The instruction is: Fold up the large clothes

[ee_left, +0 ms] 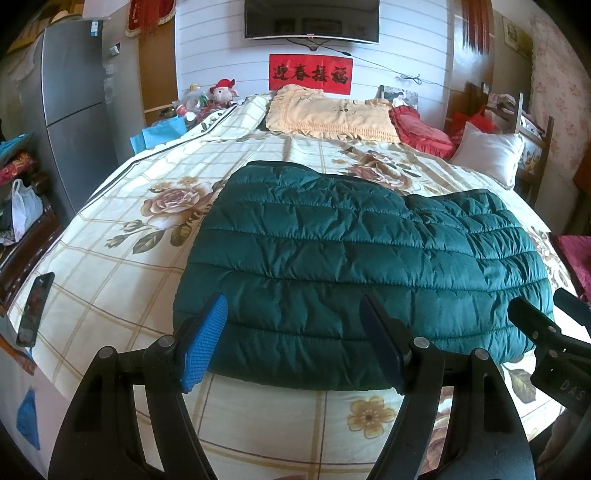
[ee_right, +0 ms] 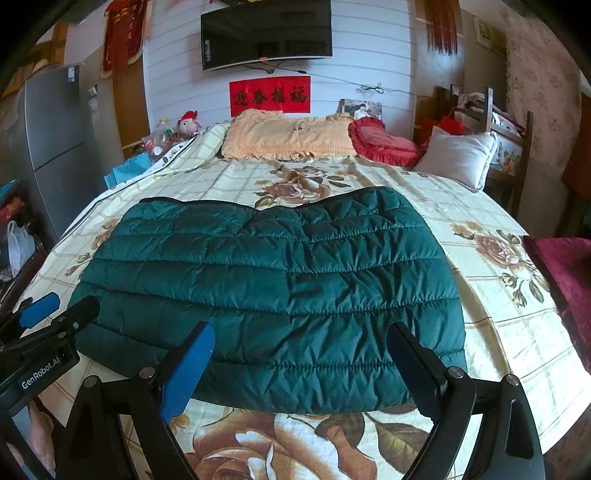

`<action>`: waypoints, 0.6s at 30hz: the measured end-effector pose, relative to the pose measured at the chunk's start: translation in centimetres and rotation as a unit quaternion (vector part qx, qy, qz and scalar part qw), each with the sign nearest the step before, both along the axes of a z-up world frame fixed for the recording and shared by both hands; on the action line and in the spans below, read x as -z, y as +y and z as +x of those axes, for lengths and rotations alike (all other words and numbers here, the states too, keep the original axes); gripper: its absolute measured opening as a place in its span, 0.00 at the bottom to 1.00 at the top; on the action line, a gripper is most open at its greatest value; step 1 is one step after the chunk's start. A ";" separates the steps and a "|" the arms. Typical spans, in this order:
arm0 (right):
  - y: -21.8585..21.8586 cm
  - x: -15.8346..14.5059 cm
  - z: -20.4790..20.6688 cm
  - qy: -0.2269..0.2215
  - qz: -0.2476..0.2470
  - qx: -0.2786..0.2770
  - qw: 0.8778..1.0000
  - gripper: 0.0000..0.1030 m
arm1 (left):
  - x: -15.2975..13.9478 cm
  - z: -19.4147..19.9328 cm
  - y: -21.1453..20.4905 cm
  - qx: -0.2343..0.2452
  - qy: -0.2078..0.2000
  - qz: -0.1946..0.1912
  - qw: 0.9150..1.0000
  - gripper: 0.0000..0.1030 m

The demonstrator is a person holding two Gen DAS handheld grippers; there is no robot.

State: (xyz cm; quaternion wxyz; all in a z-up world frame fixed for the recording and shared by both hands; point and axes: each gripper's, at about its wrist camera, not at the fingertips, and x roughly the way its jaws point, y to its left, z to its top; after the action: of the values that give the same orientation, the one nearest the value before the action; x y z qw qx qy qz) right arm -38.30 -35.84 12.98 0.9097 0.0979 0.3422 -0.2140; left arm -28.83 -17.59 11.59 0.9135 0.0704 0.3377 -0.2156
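- Jacket [ee_left: 354,266], green and quilted, is lying flat on the bed [ee_left: 110,266], its near hem facing both grippers.
- Phone [ee_left: 35,308] is lying at the bed's left edge, well apart from the jacket.
- Left gripper [ee_left: 295,332] is hovering over the hem's left part, jaws spread, pinching nothing.
- Right gripper [ee_right: 299,363] is hovering over the hem's right part, jaws spread wide, nothing between the pads.
- Pillows are sitting at the far end: yellow [ee_right: 291,138], red [ee_right: 384,142], white [ee_right: 458,157].
- TV [ee_right: 266,33] is hanging on the wall behind them.
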 end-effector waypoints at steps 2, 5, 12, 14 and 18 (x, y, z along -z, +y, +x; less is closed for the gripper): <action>0.0 0.1 0.0 0.001 0.001 -0.001 1.000 0.90 | 0.0 0.0 0.0 0.001 0.001 0.000 1.000 0.72; 0.1 0.2 0.1 0.003 0.001 -0.002 1.000 0.90 | 0.0 0.0 0.0 0.001 0.001 0.000 1.000 0.73; 0.4 0.2 0.3 0.005 0.002 -0.006 1.000 0.90 | 0.1 0.0 -0.1 0.002 0.002 0.000 1.000 0.72; 0.4 0.2 0.3 0.006 0.003 -0.006 1.000 0.90 | 0.1 0.0 -0.1 0.002 0.002 0.001 1.000 0.72; 0.5 0.3 0.5 0.009 0.005 -0.007 1.000 0.90 | 0.2 0.1 -0.2 0.004 0.004 0.002 1.000 0.73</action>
State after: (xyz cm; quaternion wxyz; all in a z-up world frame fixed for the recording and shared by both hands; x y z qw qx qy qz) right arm -37.84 -35.31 12.67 0.9076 0.0979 0.3521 -0.2065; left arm -28.71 -17.79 11.41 0.9112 0.0727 0.3414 -0.2187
